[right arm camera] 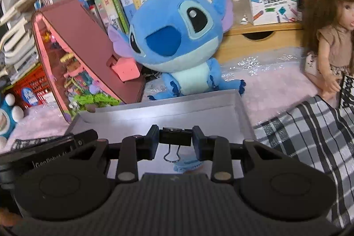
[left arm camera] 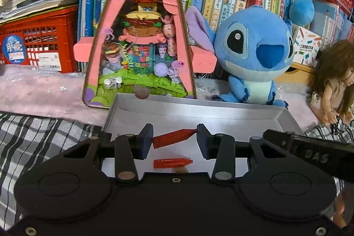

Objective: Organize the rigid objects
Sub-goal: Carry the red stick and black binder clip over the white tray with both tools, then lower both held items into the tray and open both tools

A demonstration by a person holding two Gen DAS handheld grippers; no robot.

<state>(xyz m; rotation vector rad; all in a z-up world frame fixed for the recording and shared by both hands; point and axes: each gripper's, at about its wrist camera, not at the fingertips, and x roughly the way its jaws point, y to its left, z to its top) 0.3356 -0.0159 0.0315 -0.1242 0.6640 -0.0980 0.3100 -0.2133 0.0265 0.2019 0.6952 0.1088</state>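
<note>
Your left gripper (left arm camera: pixel 174 139) is clamped on a red crayon (left arm camera: pixel 173 138), held tilted above the grey box (left arm camera: pixel 199 106), with a second red crayon (left arm camera: pixel 172 163) lying on the box floor at six o'clock of it. Your right gripper (right arm camera: pixel 176 139) is clamped on a black binder clip (right arm camera: pixel 175 136) over the same box (right arm camera: pixel 241 107); a blue plush (right arm camera: pixel 177 37) sits at twelve o'clock.

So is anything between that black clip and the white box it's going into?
Nothing visible. The right gripper holds the binder clip directly above the open box; below it lies only bare floor and a small blue item.
</note>
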